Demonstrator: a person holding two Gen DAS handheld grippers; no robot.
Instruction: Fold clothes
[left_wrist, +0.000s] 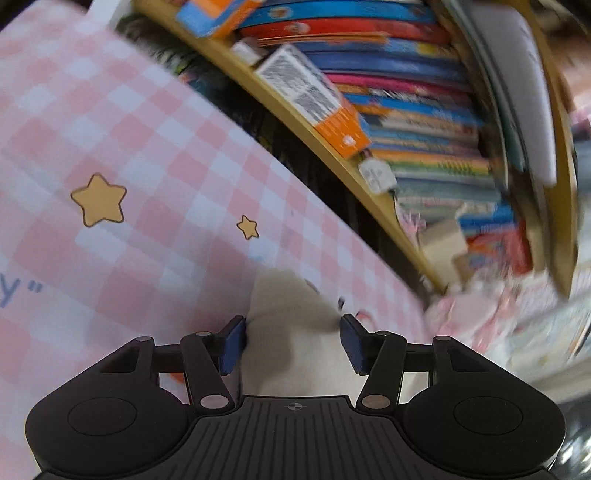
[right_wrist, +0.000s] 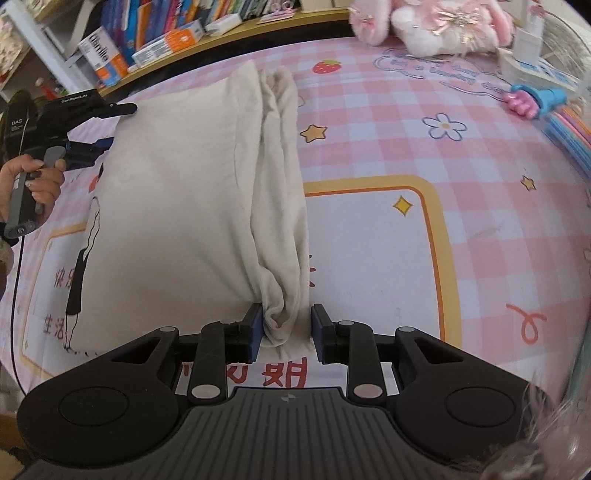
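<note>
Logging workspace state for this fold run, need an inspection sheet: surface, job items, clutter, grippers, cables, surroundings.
Surface: pink checked sheet printed with stars, a flower and a strawberry.
Job's things: cream garment lying flat, its right edge bunched in folds.
Clutter: pink plush toy, pink-and-teal toy, white box at the far edge.
Grippers: left gripper open at the garment's left edge; right gripper straddling the bunched corner, pad contact unclear.
Cables: black cable hanging from the left handle.
Surroundings: bookshelf full of books and boxes behind.
</note>
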